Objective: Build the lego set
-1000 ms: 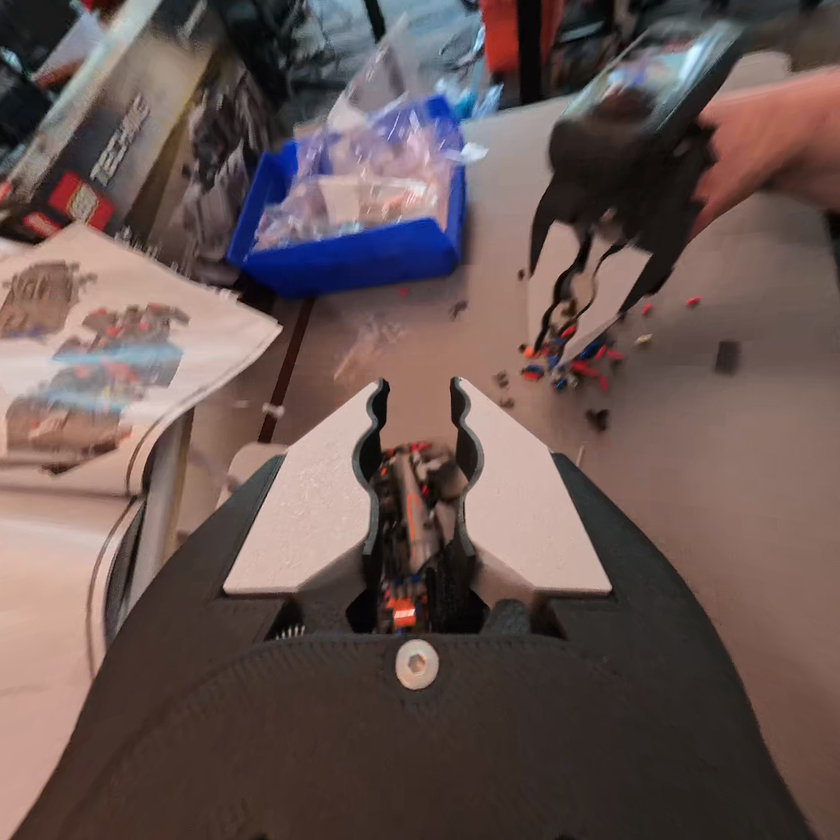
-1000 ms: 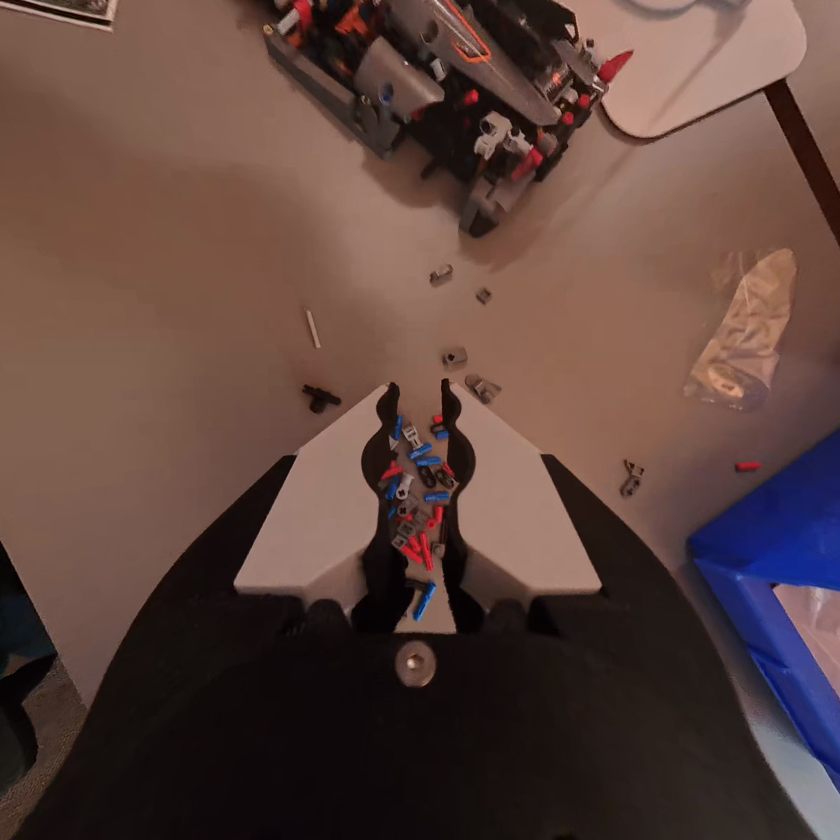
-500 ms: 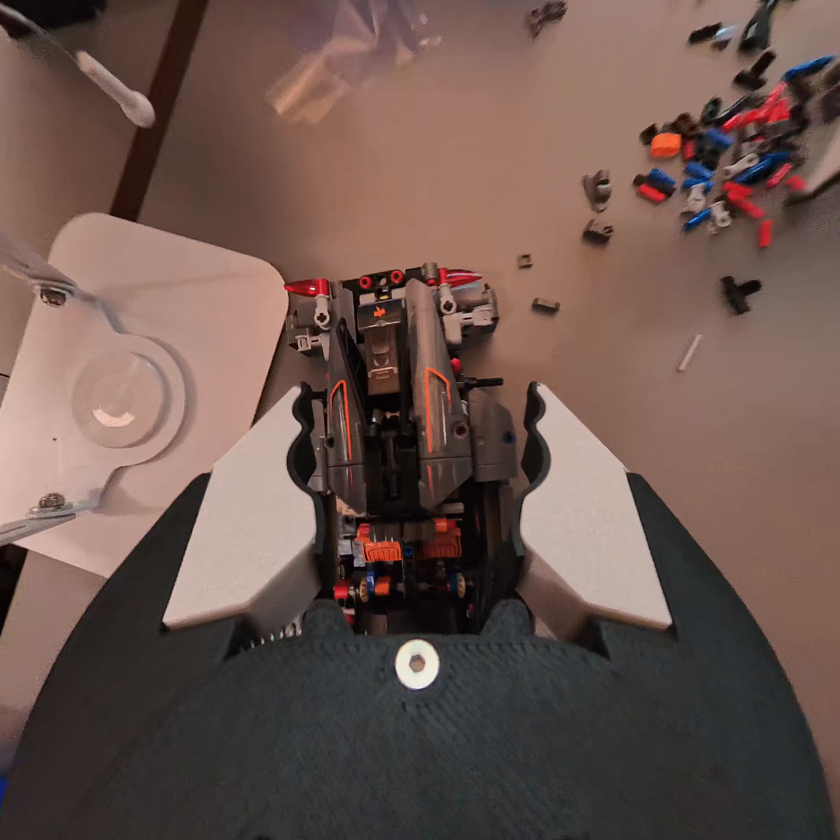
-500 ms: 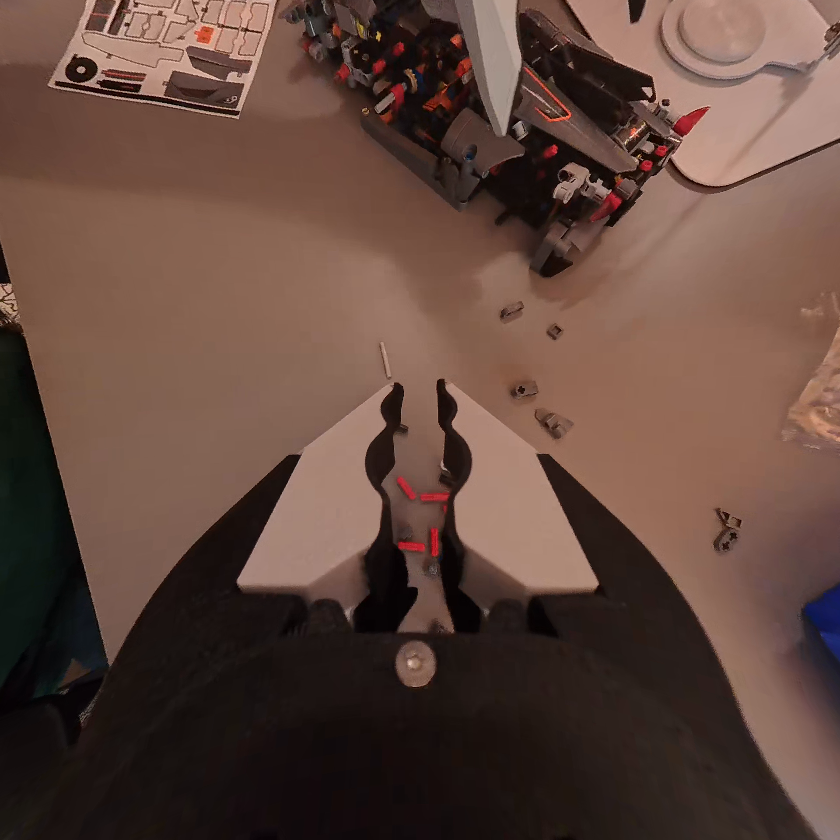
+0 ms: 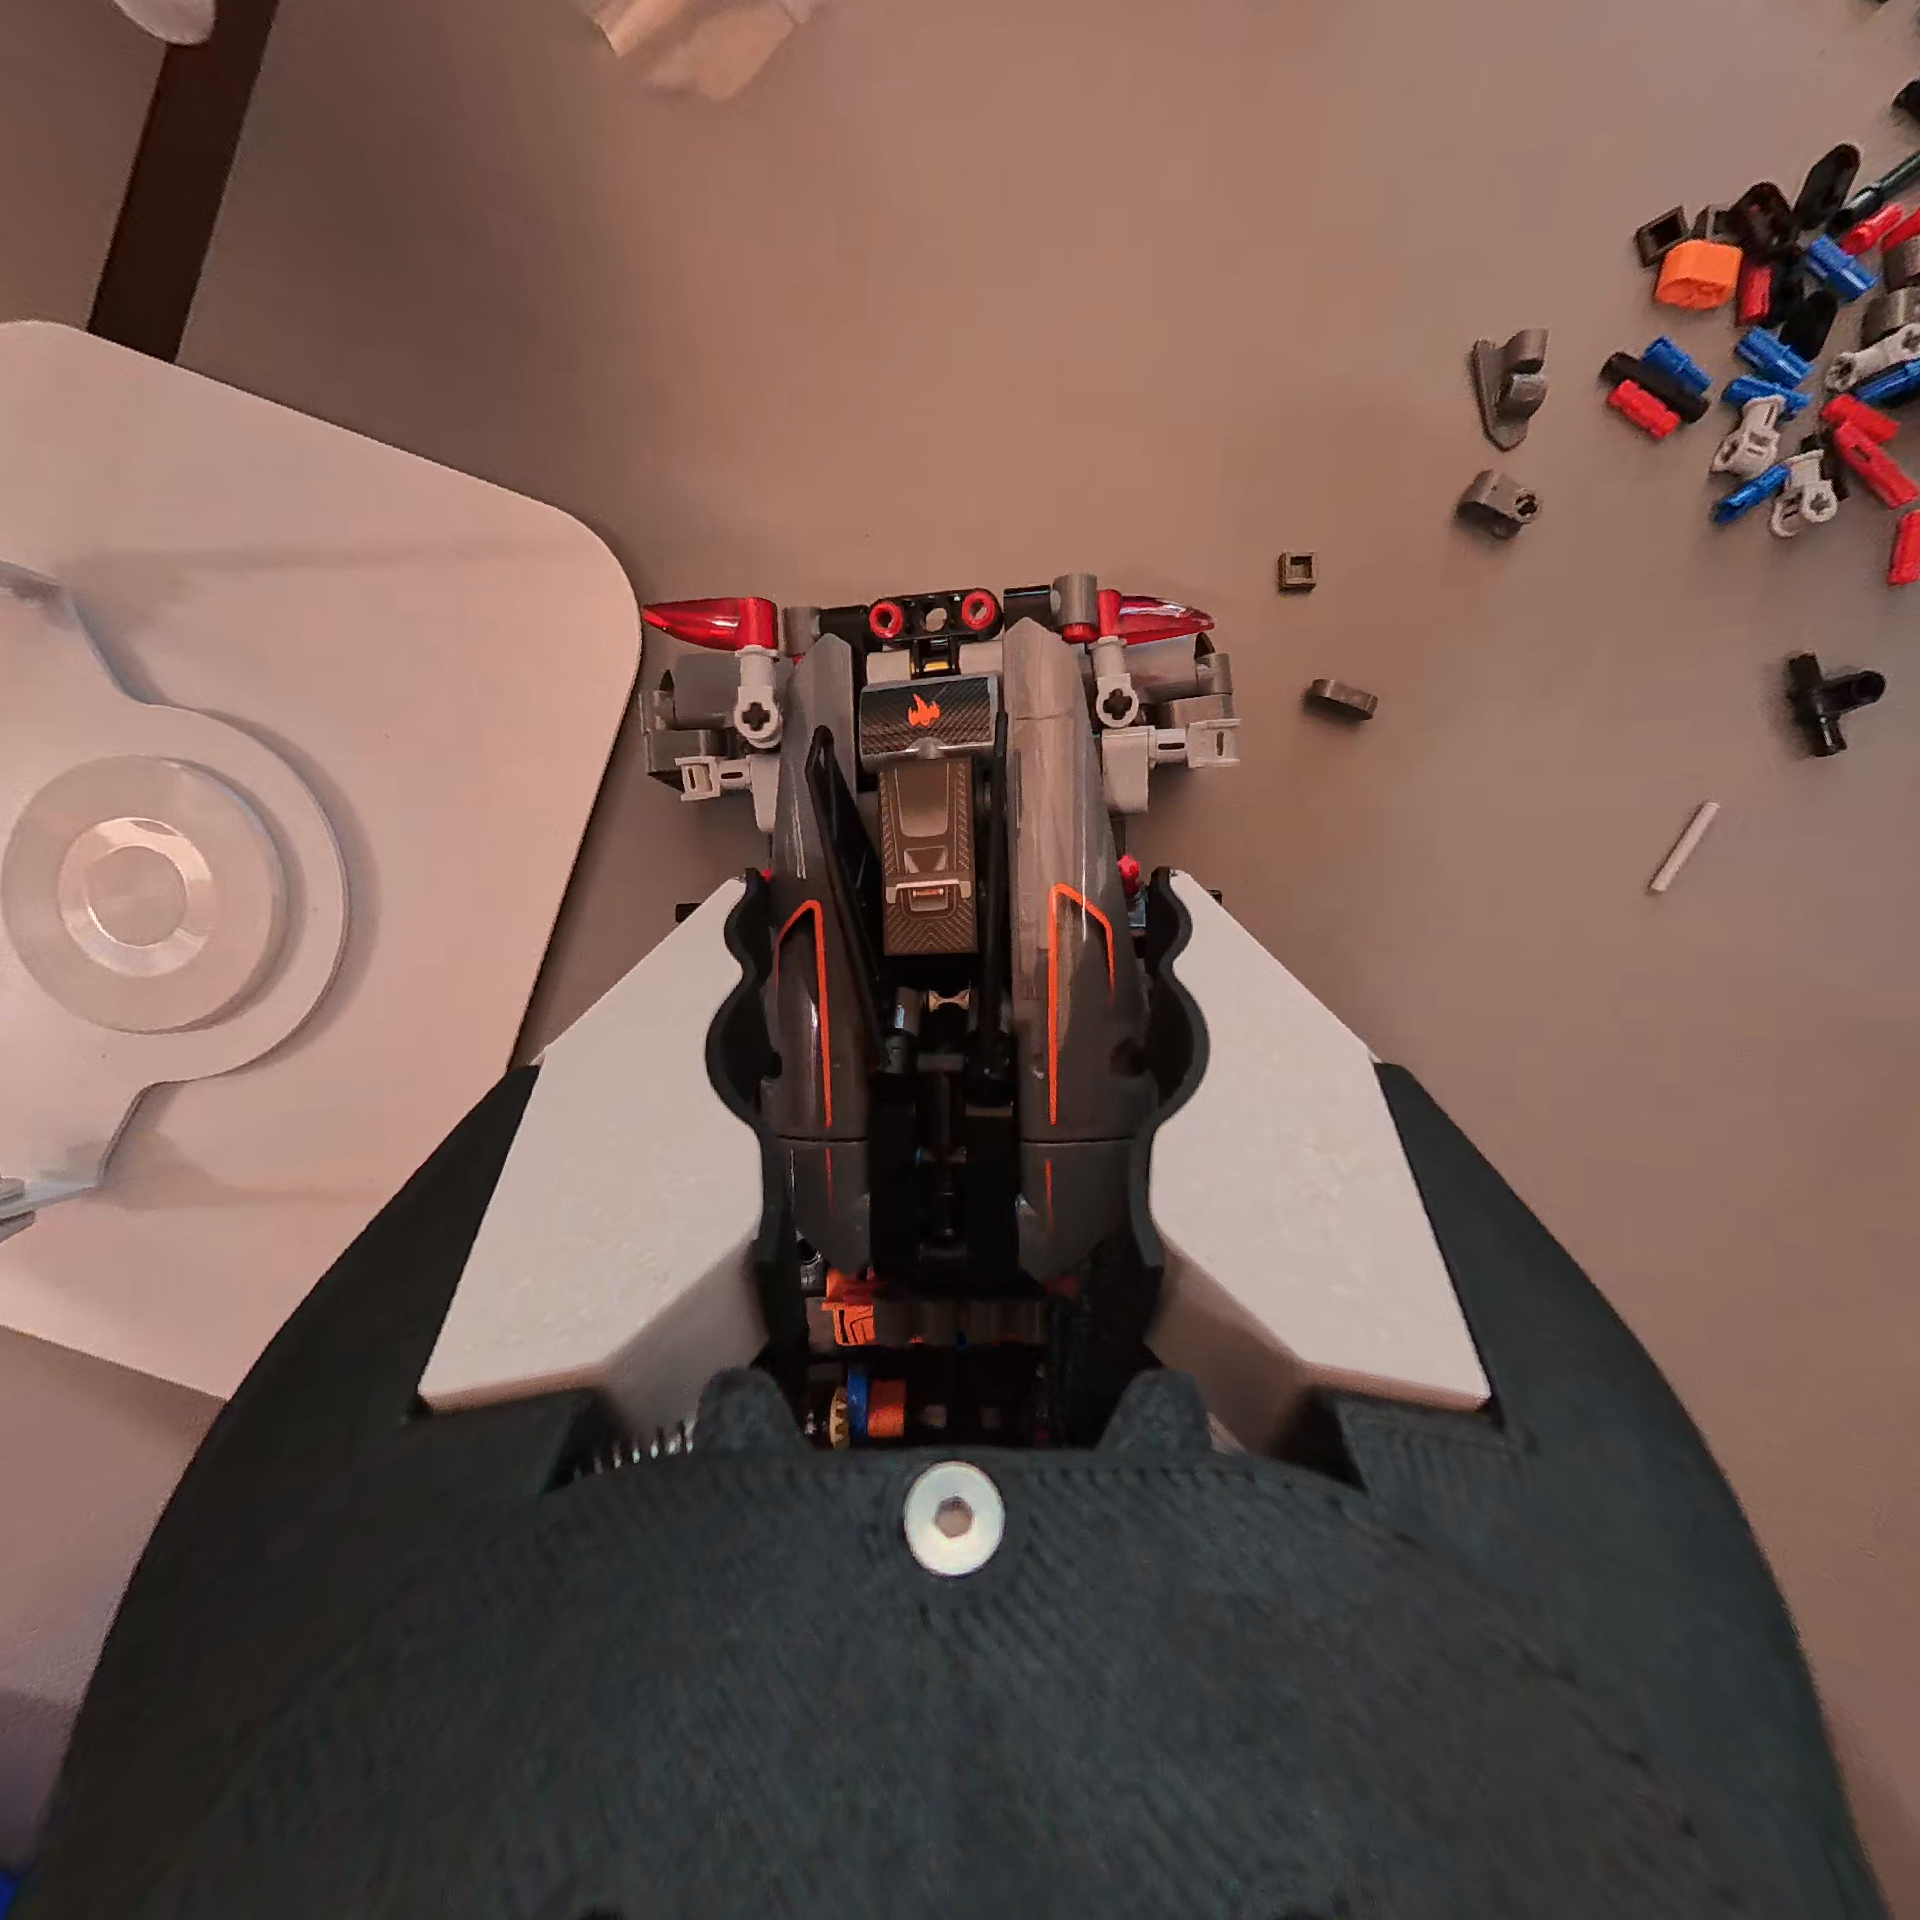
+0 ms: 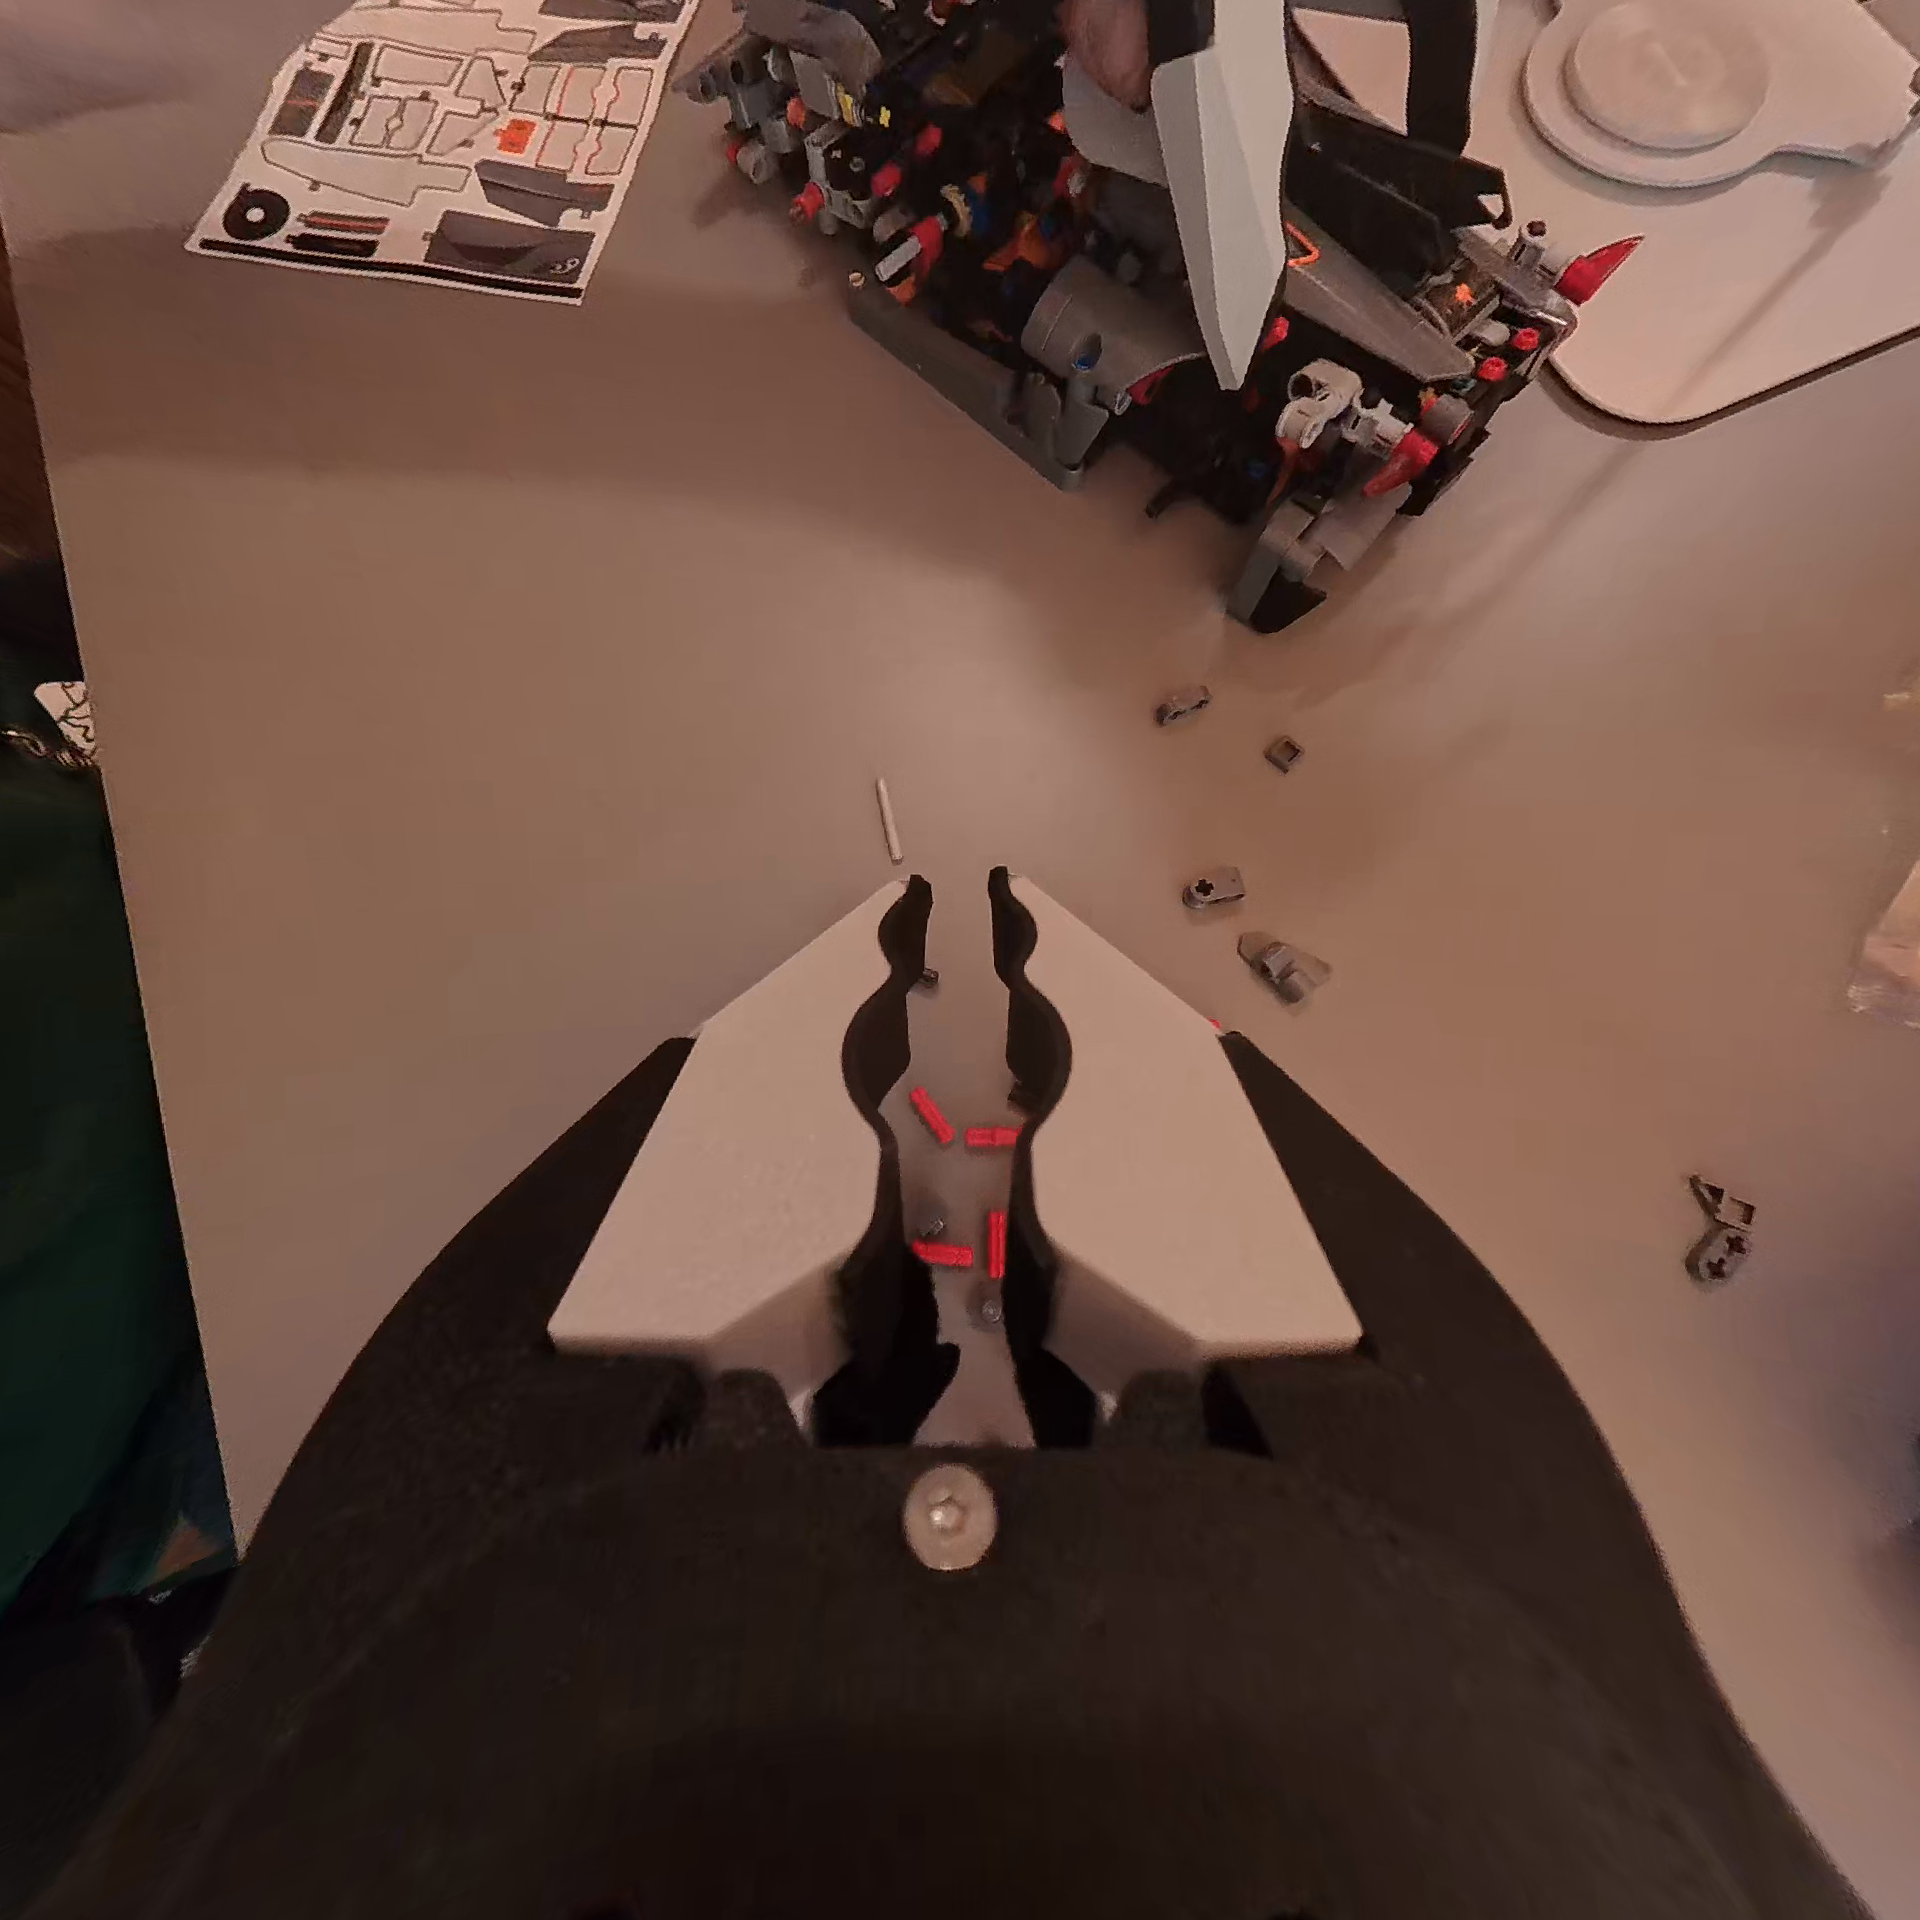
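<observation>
A grey, black and orange lego car [image 5: 940, 935] with red spikes at its far end stands on the tan table. My left gripper [image 5: 961, 894] is shut on its body, one finger on each side panel. In the right wrist view the car [image 6: 1039, 343] sits at the top, with a white finger [image 6: 1221, 208] of the left gripper on it. My right gripper [image 6: 958, 881] hovers over the table short of the car, its jaws nearly together with nothing between them. Several red pins [image 6: 945, 1127] lie on the table under it.
A pile of small loose pieces [image 5: 1787, 364] lies right of the car, with grey connectors [image 6: 1210, 890] and a white rod [image 6: 888, 821] nearby. A white base with a clear disc [image 5: 260, 727] is left of the car. A sticker sheet [image 6: 436, 156] lies far left; the table edge [image 6: 62, 623] runs down the left. The white rod [image 6: 888, 821] is about 8 cm from my right fingertips and 15 cm from my left. Seen from the left wrist view [image 5: 1683, 846] as well.
My left gripper swung down over the car, opened wide, then closed on its sides. My right gripper pulled back from the pile of pieces, its jaws unchanged.
</observation>
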